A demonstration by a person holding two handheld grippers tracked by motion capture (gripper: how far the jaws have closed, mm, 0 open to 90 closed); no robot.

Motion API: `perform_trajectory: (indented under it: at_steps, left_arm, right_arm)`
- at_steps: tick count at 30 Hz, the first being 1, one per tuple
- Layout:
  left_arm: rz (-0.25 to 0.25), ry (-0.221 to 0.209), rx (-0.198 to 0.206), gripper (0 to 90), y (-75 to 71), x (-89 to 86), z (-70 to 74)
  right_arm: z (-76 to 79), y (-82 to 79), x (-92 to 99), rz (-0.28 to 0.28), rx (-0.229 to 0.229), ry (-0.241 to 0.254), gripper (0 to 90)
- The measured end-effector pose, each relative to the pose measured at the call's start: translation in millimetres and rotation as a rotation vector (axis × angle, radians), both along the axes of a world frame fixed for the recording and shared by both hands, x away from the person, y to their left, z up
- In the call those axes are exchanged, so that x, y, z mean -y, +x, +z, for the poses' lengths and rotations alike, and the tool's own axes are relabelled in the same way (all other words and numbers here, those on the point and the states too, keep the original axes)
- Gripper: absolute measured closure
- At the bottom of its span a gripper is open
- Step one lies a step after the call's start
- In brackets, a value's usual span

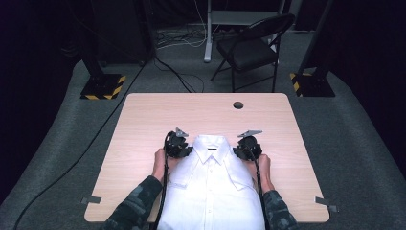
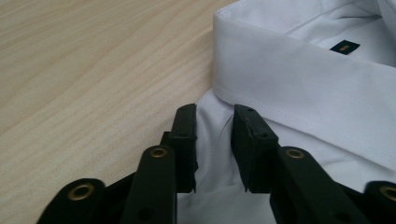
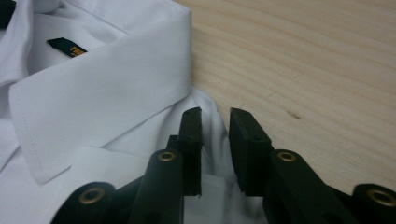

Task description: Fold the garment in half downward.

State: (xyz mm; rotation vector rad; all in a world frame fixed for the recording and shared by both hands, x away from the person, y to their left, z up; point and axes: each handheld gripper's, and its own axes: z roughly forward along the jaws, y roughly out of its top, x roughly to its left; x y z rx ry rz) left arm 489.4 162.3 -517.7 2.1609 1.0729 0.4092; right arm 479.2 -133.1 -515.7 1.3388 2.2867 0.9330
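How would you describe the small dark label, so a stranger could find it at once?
Start at the wooden table, where a white shirt lies flat. Look inside its collar, at the back of the neck. The label is the only dark patch on the white cloth.

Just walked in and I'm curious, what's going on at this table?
A person is working on a white shirt lying buttoned and face up on a wooden table. The left gripper and right gripper each pinch a fold of fabric at a shoulder, beside the collar.
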Motion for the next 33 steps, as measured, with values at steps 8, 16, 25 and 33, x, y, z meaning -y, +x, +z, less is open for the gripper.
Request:
perform_trajectory:
  at_steps: [8, 16, 25, 33]
  left_arm:
    - [0.001, -0.011, 0.012, 83.5, -4.1, 3.5, -1.2]
    - [0.010, -0.026, 0.009, 84.2, -4.9, 4.1, 3.1]
    - [0.006, -0.049, 0.096, 84.2, -6.8, 5.8, 30.8]
    - [0.008, -0.053, 0.172, 84.3, -5.9, 8.5, 57.0]
  right_arm:
    - [-1.2, -3.0, -1.5, -0.007, 0.002, 0.025, 85.3]
    - [1.8, -7.7, -3.0, -0.022, 0.025, 0.015, 86.3]
    - [28.7, -10.4, -2.4, -0.031, 0.095, 0.012, 86.5]
    - [61.0, -13.7, -1.7, -0.036, 0.178, 0.002, 86.7]
